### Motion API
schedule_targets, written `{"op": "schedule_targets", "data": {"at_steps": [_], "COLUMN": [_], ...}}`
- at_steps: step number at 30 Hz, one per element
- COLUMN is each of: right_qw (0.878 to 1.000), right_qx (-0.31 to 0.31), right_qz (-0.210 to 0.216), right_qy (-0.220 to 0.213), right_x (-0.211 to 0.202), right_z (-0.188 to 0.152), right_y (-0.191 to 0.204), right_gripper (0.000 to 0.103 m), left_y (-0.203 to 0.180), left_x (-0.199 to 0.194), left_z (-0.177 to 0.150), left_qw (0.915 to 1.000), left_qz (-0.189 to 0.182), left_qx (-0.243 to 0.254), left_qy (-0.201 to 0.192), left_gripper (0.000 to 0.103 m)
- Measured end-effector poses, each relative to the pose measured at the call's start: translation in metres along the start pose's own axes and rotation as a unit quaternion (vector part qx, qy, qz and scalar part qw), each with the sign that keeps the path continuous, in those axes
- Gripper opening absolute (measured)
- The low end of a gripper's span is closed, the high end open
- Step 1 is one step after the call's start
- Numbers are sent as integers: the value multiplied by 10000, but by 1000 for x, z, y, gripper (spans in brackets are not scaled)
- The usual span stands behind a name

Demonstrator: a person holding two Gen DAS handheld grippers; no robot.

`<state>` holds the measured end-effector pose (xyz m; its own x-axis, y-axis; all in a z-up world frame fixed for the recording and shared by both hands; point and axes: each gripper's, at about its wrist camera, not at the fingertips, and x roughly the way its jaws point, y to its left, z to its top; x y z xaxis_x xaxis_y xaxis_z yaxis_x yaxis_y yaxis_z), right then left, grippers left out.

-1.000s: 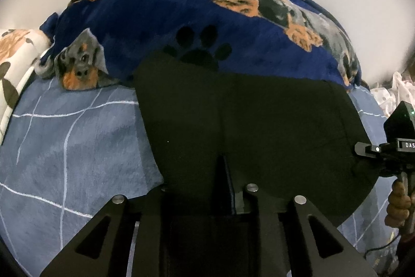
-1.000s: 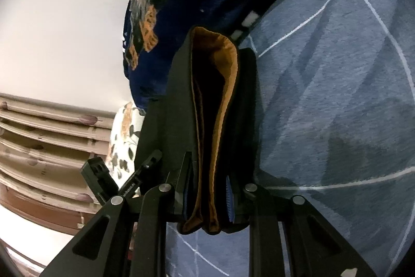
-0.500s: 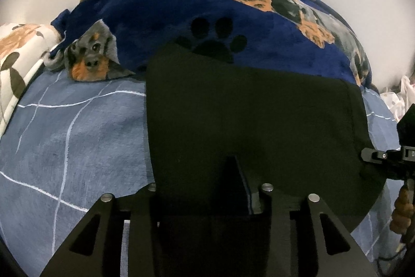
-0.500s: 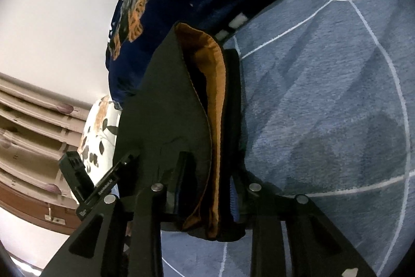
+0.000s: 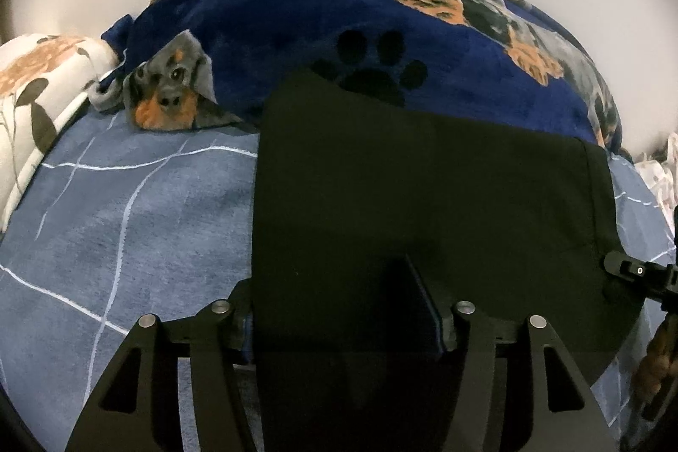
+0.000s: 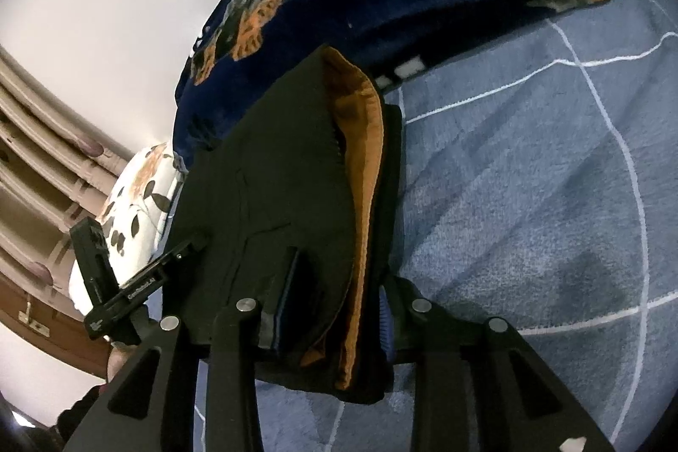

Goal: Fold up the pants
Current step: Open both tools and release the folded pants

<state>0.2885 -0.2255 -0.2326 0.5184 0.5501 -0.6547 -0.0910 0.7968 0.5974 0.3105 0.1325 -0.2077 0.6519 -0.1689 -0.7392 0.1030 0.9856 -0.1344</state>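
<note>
Folded black pants [image 5: 423,206] are shown lying on a blue checked bedcover [image 5: 127,223], their far edge touching a navy dog-print blanket [image 5: 275,28] that is heaped along the back of the bed. The landmark for all places below is this blanket.

The left gripper [image 5: 339,320] is seen with its jaws opening; the near edge of the pants lies between them, and whether the pads still press on the cloth cannot be told. The right gripper [image 6: 334,318] is also seen with its jaws opening slightly, while a thick bundle of layers, with the orange lining [image 6: 364,198] exposed, is still pinched between them at the end of the pants.

Long axis: the stack is judged to run parallel to the blanket's front edge, from the left gripper's side across to the right gripper's side; the lined, open end points toward the right gripper.

Risks, as judged: if one side is released before the other, the upper layers may be dragged and skewed; the lined layers may spring open once freed; a withdrawing finger may catch a fold; the edge nearest the blanket may ride up onto it
</note>
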Motion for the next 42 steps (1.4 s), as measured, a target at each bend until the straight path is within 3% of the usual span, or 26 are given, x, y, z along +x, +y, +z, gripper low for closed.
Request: {"op": "schedule_targets", "data": {"at_steps": [12,25,29,42], "right_qw": [9995,9958,9942,9876], "right_qx": [-104,-426,-506,-811], "right_qz": [-184,-608,-757,-1239], "right_qy": [-239,-532,-578,-528], "right_x": [0,1,0,8], "right_z": [-4,-11,-12,-13], "right_y": [6,22,26,37], "right_gripper": [32,52,60,72], "left_y": [-2,-3,-4,-6], "left_x": [0,-1,-2,-2], "left_z": [1,1,0,0], "left_qw": [9998,9985,9983,9979], "left_qz": [187,526,560,634], "left_qx": [-30,-50,-38,9], "left_qy": [-45,-112,-120,-151], "left_gripper": [67,78,78,78]}}
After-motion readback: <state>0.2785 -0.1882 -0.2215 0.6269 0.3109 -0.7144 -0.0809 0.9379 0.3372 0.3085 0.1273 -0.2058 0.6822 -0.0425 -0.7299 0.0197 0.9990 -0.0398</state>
